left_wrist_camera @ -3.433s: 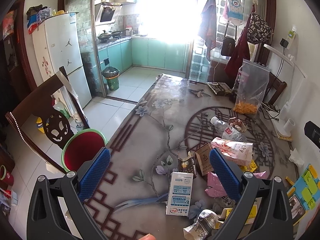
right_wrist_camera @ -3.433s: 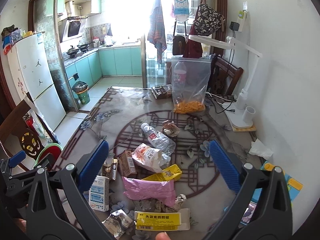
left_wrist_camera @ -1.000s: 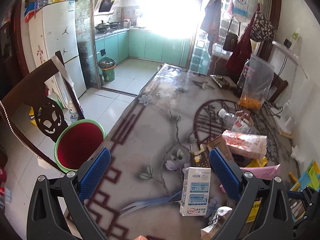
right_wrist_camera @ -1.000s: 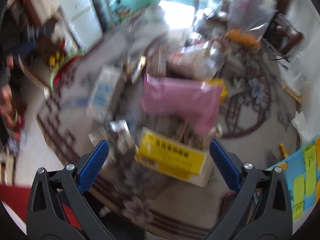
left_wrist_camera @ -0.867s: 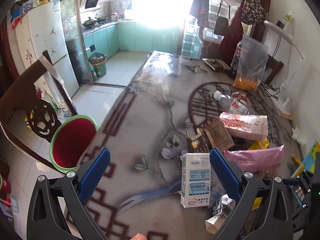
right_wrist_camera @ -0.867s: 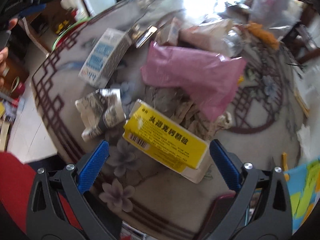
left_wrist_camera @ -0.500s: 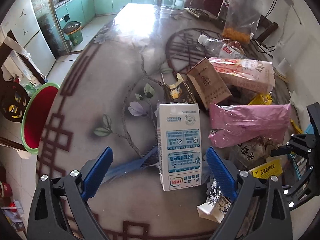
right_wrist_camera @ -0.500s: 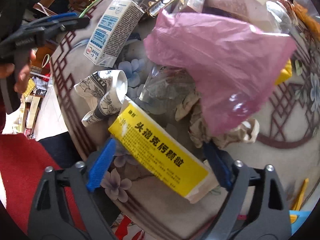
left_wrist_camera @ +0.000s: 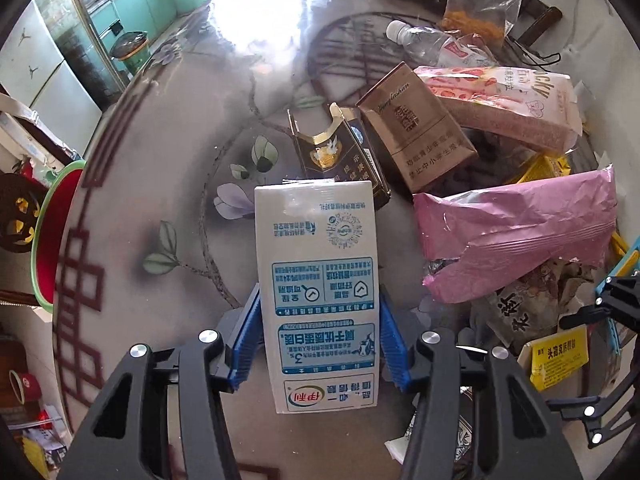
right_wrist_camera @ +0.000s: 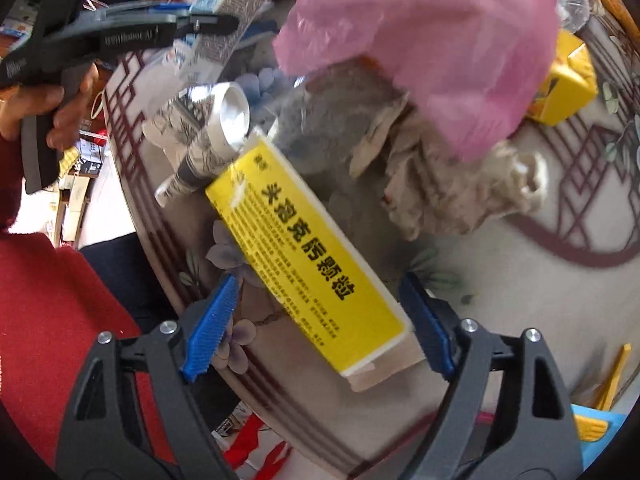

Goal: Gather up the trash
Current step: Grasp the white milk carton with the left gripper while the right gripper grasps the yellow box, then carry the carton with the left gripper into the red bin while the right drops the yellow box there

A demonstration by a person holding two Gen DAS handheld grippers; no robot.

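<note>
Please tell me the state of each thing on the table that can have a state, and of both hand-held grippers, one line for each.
Left hand-held gripper: shut on the milk carton.
Milk carton: lying flat, gripped at both sides.
Right hand-held gripper: open, astride the yellow box, not yet touching.
Yellow box: lying flat, closed.
Dark cigarette pack: lid open.
Brown cigarette pack: closed.
Pink bag: torn open, crumpled.
Water bottle: capped, on its side.
</note>
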